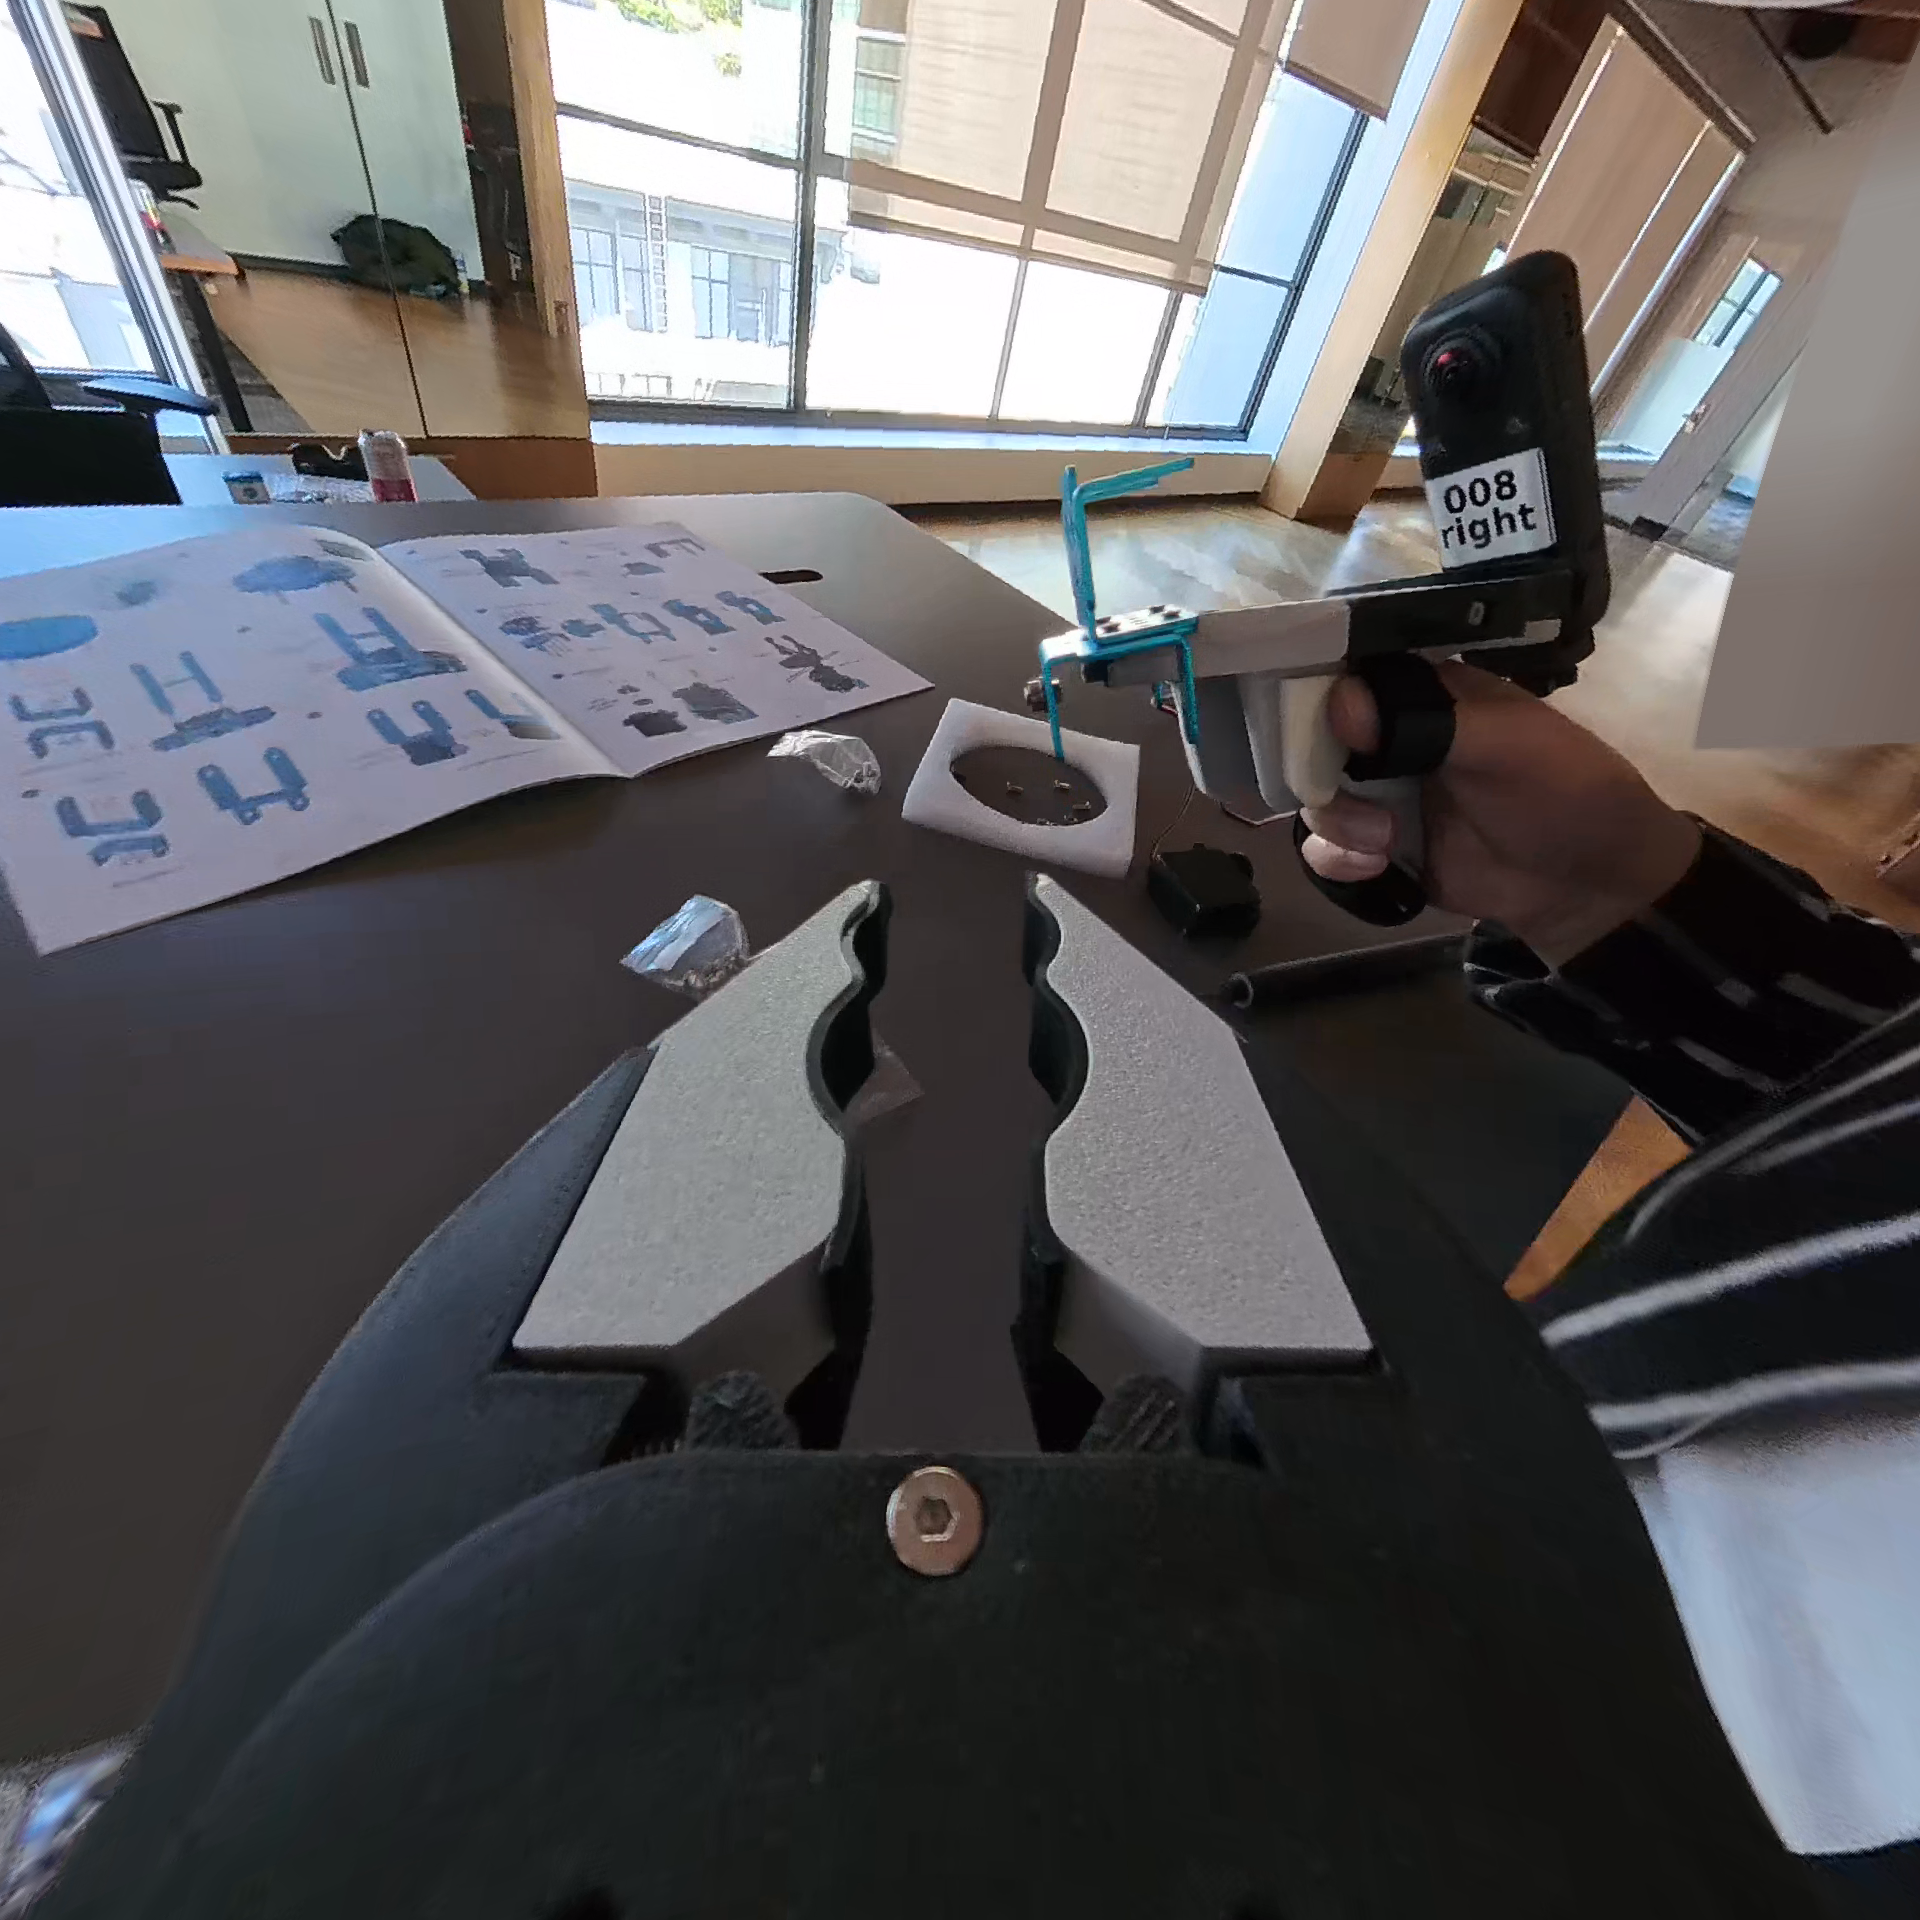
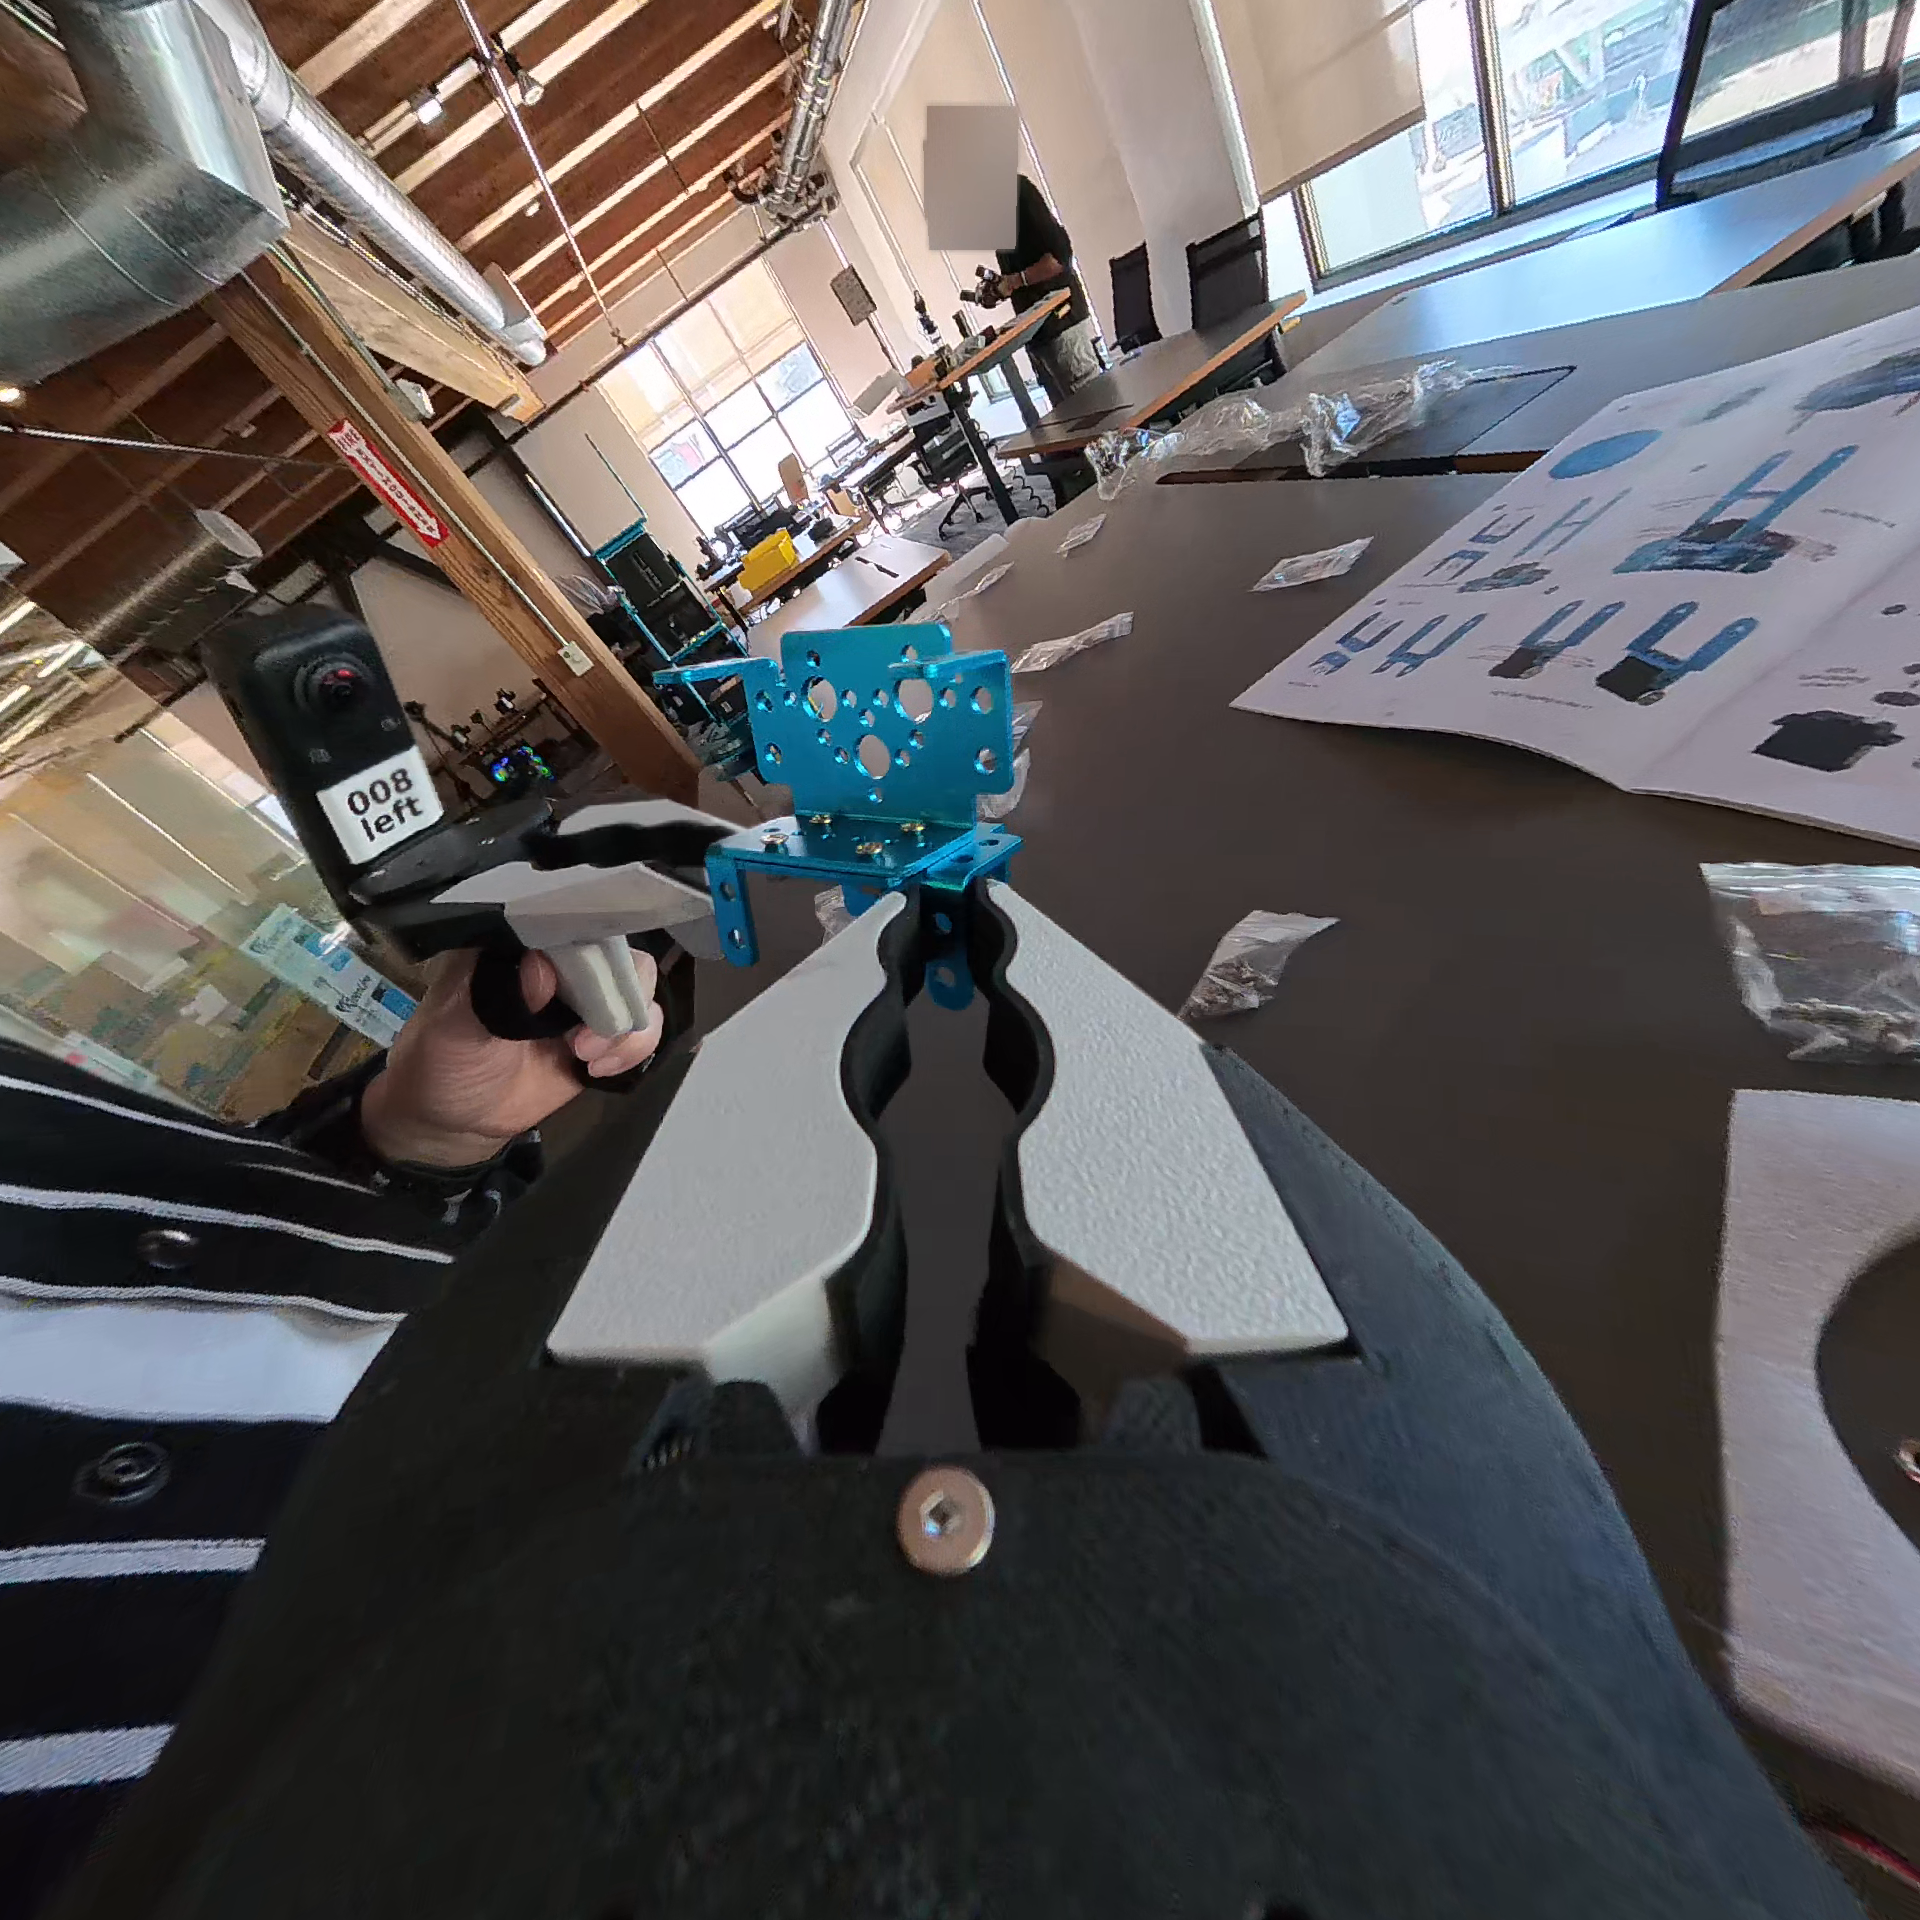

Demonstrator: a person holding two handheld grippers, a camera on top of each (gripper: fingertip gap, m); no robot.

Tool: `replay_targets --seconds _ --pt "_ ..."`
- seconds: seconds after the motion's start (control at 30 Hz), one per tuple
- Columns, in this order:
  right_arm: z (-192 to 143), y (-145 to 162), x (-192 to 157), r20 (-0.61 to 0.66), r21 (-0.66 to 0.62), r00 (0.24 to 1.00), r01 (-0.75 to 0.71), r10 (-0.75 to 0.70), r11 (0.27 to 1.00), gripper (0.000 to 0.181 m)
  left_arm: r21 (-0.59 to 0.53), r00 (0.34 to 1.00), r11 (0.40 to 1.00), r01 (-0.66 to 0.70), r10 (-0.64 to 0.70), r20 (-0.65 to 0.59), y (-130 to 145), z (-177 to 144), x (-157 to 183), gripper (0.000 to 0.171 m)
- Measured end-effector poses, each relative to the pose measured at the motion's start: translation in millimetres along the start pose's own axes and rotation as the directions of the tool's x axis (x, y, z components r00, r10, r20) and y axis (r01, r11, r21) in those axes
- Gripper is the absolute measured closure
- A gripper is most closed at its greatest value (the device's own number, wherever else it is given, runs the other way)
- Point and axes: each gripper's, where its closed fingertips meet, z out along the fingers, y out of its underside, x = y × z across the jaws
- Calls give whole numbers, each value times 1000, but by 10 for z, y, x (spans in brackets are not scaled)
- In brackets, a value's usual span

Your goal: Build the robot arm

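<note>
Between right tongs [image 2: 943, 914], half-hidden blue bracket [image 2: 883, 727]

White foam pad [image 2: 1808, 1455] cut off at right edge; small screws [image 1: 1044, 795] indistinct.

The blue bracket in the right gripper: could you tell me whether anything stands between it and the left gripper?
Nothing visible does. The right gripper holds the blue bracket above the table. The open left gripper appears beside the bracket's side flange, with only air between.

Wrist views facing, sharing booklet [image 1: 416, 686], table [image 2: 1351, 883]
</note>
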Motion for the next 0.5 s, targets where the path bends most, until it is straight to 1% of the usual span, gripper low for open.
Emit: replay_targets --seconds 0.07,0.13,0.2,0.3,0.37,0.4,0.47,0.5 --pt "119 16 -67 4 -10 1000 4 -4 1000 175 16 1000 1000 -4 4 0 17 -128 -79 150" --pt "265 2 -184 12 -22 1000 21 -20 1000 175 36 1000 999 2 -1 -20 -24 -241 -163 150" --pt "453 -46 -359 27 -28 999 34 -34 999 175 79 998 997 15 -10 -60 -147 -348 -238 150" --pt "840 -62 -717 56 -42 996 77 -74 996 175 133 988 990 44 -24 -150 -339 -575 -324 147" --pt "1155 -4 -967 57 -43 992 119 -116 992 175 161 983 986 38 -8 -184 -411 -828 -413 149" --pt "1324 41 -1113 68 -38 989 131 -128 991 175 164 983 986 17 15 -186 -405 -980 -479 153" --pt "1676 156 -1395 85 -20 987 142 -140 990 175 156 985 987 -28 54 -165 -345 -1328 -663 165" --pt "1866 234 -1520 91 -18 986 139 -137 990 175 153 987 988 -36 58 -147 -315 -1525 -783 167"
